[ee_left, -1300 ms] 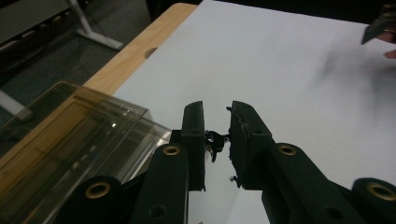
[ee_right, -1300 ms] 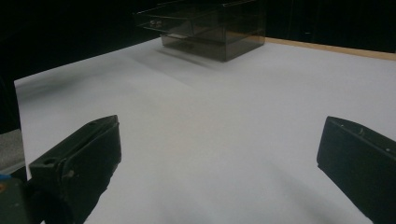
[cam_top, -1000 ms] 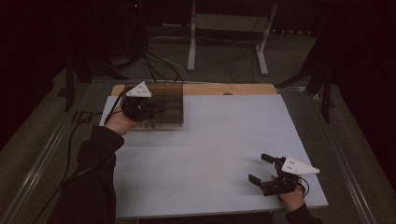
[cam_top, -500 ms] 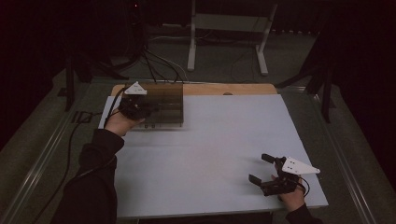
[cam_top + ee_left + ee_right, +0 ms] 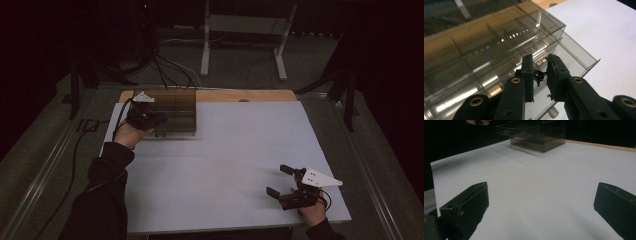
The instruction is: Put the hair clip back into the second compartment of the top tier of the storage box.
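Smoky clear organizer box (image 5: 172,112), white tabletop (image 5: 235,155)

Two handheld grippers work at the table: the left gripper (image 5: 150,120) and the right gripper (image 5: 282,182). Each has two black jaws. One clear smoky plastic organizer box (image 5: 175,112) stands on one white tabletop sheet (image 5: 225,160). Several dividers split the box into compartments; their exact number cannot be told. One small black tangled item (image 5: 539,75) sits between the left gripper's jaws. One wooden board (image 5: 240,95) lies along the far edge.
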### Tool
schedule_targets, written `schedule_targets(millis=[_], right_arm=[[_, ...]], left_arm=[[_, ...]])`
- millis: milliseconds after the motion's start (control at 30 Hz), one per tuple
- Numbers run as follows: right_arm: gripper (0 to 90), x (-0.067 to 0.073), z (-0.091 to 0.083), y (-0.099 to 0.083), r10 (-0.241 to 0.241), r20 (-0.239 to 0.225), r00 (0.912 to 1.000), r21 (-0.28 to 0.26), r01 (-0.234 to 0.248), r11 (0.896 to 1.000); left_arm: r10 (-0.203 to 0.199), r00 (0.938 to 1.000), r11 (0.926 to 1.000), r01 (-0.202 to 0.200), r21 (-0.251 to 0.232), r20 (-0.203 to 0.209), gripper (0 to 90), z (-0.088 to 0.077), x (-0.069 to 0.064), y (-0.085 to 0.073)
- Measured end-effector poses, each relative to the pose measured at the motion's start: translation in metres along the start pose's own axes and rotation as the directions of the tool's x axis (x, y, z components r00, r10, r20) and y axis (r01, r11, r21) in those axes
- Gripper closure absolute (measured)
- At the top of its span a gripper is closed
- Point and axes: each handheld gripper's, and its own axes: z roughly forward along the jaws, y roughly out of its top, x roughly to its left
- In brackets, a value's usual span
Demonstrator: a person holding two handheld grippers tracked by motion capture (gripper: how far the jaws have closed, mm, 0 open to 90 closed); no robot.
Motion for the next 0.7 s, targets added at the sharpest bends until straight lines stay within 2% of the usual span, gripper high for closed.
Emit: schedule_targets(millis=[300,433,533,600,667,700], right_arm=[[0.0,0.0,0.0,-0.0002,-0.002,0.001,1.0,0.001,0.002,1.0],[0.0,0.0,0.0,-0.0001,-0.002,0.001,1.0,0.001,0.002,1.0],[0.0,0.0,0.0001,-0.0001,-0.002,0.001,1.0,0.001,0.002,1.0],[0.0,0.0,0.0001,-0.0002,-0.002,0.001,1.0,0.001,0.002,1.0],[0.0,-0.0001,0.0002,-0.0002,-0.001,0.001,1.0,0.002,0.001,1.0],[0.0,-0.0002,0.0003,-0.0002,-0.003,0.001,1.0,0.002,0.003,1.0]], left_arm=[[-0.077,0.9966,0.9966,0.077,0.027,-0.029,77.5,0.0076,0.0041,-0.0048],[-0.115,0.9918,0.9929,0.116,0.026,-0.056,76.9,0.0086,0.0065,-0.0055],[-0.125,0.99,0.9917,0.127,0.023,-0.065,76.4,0.0083,0.0068,-0.0054],[-0.128,0.989,0.9914,0.13,0.017,-0.074,71.9,0.0079,0.006,-0.0047],[-0.135,0.986,0.9903,0.138,0.019,-0.097,63.0,0.0075,0.0051,-0.0034],[-0.124,0.9866,0.9917,0.127,0.02,-0.106,57.6,0.0072,0.0046,-0.0028]])
